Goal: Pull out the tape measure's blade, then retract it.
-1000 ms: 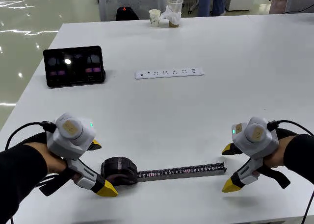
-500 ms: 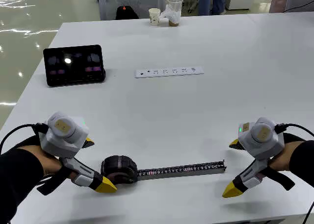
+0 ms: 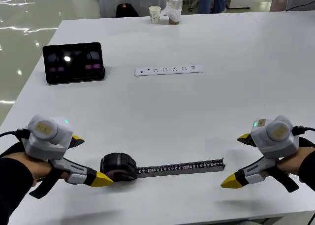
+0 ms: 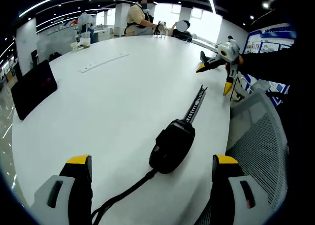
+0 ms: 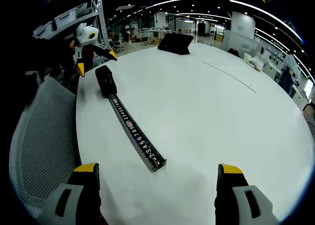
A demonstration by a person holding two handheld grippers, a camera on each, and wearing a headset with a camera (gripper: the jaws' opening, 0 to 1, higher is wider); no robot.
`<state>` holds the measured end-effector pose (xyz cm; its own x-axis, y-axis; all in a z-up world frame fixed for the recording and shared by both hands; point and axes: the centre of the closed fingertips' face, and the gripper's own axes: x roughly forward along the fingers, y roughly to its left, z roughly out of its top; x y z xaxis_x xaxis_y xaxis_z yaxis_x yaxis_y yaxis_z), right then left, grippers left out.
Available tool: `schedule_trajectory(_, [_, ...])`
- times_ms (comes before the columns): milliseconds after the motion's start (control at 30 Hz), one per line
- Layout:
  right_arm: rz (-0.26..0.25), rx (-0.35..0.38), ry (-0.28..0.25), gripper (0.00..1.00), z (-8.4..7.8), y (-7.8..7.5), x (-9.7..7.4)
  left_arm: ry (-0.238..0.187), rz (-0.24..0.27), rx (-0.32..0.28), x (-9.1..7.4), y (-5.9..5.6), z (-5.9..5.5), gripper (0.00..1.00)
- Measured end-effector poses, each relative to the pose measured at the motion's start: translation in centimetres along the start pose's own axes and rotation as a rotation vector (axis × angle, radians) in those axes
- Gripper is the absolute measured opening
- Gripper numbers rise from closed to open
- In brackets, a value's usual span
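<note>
Left tongs and right tongs gape wide, empty, flanking the tape measure.

A smooth, matt white tabletop carries a tape measure cased in dull black plastic at lower left, its dark blade faintly shiny. At upper left, the glossy screen of a tablet and the polished floor throw back light.

Bright overhead light, fisheye-warped edges
</note>
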<state>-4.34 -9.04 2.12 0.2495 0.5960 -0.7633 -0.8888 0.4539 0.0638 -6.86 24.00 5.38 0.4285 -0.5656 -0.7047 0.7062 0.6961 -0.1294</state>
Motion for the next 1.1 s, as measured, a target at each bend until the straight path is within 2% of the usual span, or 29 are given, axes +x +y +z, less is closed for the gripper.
schedule_trajectory(100, [-0.017,0.006,-0.01,0.99,-0.2,0.4,-0.6,-0.029,0.028,-0.012,-0.7,0.2,-0.2,0.99])
schedule_trajectory(167, [-0.028,0.004,-0.021,0.99,-0.4,0.6,-1.0,-0.051,0.02,0.002,-1.2,-0.3,-0.3,0.99])
schedule_trajectory(333, [-0.044,-0.004,-0.06,0.99,-1.1,0.8,-1.8,-0.052,0.041,0.01,-2.0,-0.7,-1.0,0.99])
schedule_trajectory(433, [-0.051,0.012,-0.081,0.99,-1.1,1.4,-2.2,-0.082,0.07,0.0,-2.3,-0.4,-1.0,0.99])
schedule_trajectory(633, [-0.069,0.026,-0.114,0.99,-1.1,2.0,-2.8,-0.115,0.106,-0.016,-2.9,-0.3,-1.2,0.99])
schedule_trajectory(733, [-0.084,0.045,-0.134,0.99,-1.0,1.9,-3.1,-0.131,0.145,-0.032,-3.5,0.4,-1.3,0.99])
schedule_trajectory(833, [-0.089,0.083,-0.146,0.99,-1.2,2.0,-3.4,-0.16,0.158,-0.039,-4.0,0.4,-1.4,0.99])
schedule_trajectory(933, [-0.118,0.072,-0.16,0.99,-1.4,1.7,-3.9,-0.164,0.192,-0.051,-4.4,0.8,-1.8,0.99])
schedule_trajectory(1000, [-0.127,0.089,-0.176,0.99,-1.4,1.4,-4.3,-0.173,0.194,-0.066,-4.7,0.6,-2.1,0.99])
schedule_trajectory(1100, [-0.142,0.115,-0.167,0.99,-2.2,1.0,-4.6,-0.178,0.202,-0.065,-4.9,0.4,-2.5,0.99])
